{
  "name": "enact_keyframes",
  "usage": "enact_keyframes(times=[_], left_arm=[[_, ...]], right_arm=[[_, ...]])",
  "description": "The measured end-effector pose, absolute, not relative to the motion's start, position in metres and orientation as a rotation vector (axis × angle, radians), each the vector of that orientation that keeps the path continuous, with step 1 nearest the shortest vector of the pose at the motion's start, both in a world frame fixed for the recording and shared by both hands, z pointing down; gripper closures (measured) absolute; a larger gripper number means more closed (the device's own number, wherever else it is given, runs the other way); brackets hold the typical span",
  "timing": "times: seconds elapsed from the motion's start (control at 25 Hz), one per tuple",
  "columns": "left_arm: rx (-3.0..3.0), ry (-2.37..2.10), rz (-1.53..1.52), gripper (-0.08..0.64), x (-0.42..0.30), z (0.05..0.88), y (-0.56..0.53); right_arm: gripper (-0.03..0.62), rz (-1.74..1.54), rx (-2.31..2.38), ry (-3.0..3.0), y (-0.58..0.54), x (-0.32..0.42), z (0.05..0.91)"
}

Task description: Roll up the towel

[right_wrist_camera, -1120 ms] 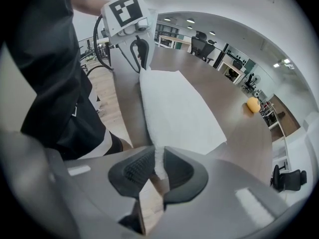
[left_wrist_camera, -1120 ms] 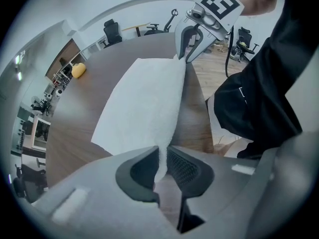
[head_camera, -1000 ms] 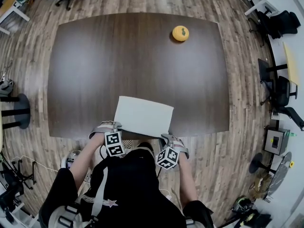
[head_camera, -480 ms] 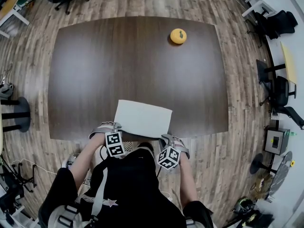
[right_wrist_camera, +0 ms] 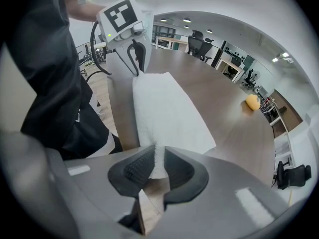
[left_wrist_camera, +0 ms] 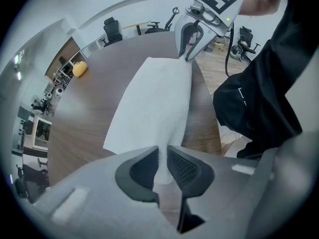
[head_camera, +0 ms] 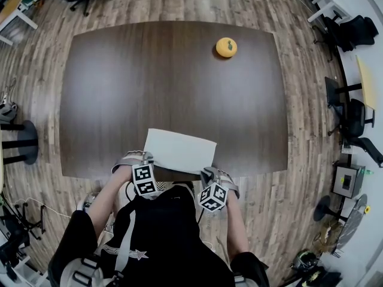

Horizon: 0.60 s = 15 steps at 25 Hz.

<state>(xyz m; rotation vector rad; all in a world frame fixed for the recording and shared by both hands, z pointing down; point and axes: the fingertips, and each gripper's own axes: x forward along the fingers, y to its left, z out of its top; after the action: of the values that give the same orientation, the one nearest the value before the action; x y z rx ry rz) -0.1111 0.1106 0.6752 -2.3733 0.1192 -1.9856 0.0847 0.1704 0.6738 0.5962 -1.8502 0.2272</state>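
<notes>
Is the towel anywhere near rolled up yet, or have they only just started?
Only just started. Done: the left gripper and the right gripper each have their fingers closed on a near corner of the towel. In hand: that near edge is pinched at the front of the table. Left to do: all of the rolling. The towel lies flat, with no turn made yet.

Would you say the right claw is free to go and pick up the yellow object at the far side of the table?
Probably not as things stand: the right claw is shut on a near corner of the towel, and the yellow object sits far across the table.
</notes>
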Motion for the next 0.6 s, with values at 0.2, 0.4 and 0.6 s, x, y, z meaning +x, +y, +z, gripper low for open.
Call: enact_keyframes(times=[0.2, 0.4, 0.6], left_arm=[[-2.375, 0.118, -1.996, 0.494, -0.112, 0.679, 0.099], [-2.383, 0.116, -2.007, 0.494, -0.110, 0.685, 0.096], [-2.397, 0.112, -2.007, 0.494, -0.109, 0.690, 0.093]], right_arm=[[0.525, 0.229, 0.592, -1.854, 0.157, 0.084, 0.677], [0.520, 0.245, 0.599, -1.861, 0.151, 0.087, 0.682], [0.520, 0.255, 0.603, -1.878, 0.147, 0.088, 0.686]])
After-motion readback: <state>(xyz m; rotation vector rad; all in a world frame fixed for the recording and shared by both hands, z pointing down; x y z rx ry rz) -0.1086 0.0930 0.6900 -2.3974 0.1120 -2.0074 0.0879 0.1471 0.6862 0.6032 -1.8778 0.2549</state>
